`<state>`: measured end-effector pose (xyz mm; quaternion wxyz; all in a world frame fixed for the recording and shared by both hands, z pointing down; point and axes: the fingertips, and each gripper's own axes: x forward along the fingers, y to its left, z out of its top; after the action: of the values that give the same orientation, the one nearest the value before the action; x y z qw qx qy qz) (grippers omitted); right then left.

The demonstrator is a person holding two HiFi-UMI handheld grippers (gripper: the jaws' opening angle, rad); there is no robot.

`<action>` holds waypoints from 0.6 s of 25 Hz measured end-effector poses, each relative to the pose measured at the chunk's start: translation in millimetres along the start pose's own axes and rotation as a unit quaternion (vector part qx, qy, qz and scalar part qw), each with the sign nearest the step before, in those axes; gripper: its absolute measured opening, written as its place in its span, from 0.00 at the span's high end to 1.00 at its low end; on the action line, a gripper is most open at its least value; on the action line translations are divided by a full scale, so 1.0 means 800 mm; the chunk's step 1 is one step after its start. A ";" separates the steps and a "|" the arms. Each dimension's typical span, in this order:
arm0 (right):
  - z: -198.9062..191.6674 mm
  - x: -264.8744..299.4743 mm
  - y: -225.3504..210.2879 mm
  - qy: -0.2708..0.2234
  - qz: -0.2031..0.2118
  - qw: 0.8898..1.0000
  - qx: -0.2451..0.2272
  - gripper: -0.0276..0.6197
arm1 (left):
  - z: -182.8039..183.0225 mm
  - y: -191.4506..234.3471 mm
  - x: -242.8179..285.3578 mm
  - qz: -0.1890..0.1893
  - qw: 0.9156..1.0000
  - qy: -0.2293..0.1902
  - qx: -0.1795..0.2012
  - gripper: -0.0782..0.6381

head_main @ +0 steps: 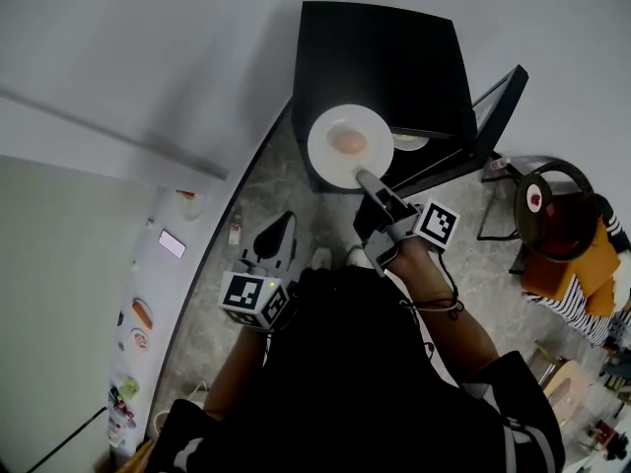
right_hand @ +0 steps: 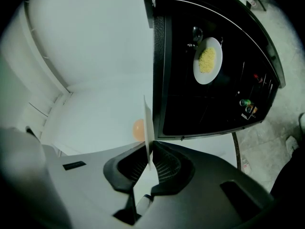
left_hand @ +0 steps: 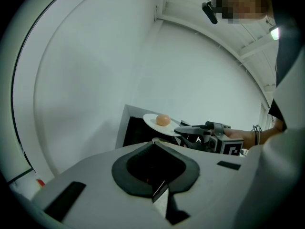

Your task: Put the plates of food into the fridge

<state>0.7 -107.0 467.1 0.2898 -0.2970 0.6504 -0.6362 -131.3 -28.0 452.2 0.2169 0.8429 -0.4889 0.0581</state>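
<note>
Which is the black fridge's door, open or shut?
Open: the door stands aside; a white plate of yellow food shows inside.

The plate [head_main: 328, 124] is white, its food [head_main: 348, 143] orange, the fridge [head_main: 380, 57] black.

Saw the plate [right_hand: 148, 128] only edge-on in the right gripper view, the orange food [right_hand: 137, 129] half hidden behind it. Made out just a sliver of the second plate [head_main: 411, 143] under the fridge [head_main: 380, 57] top. Could not identify the small things [head_main: 142, 314] at far left, nor the tiny items [right_hand: 248, 106] in the door. Found a person [head_main: 582, 308] cut off at the head view's right edge.
</note>
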 end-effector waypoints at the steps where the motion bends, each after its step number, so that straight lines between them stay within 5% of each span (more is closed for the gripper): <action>1: -0.004 -0.004 -0.001 0.005 -0.001 1.000 0.001 0.89 | 0.000 0.000 -0.001 0.000 1.000 0.000 -0.001 0.86; 15: -0.033 -0.044 -0.058 0.023 -0.037 0.999 0.014 0.89 | -0.007 -0.004 0.003 -0.007 1.000 0.010 0.002 0.86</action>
<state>4.8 -64.0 514.0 0.2552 -0.3015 0.6365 -0.6624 -127.0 -25.9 457.1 0.2206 0.8463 -0.4805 0.0657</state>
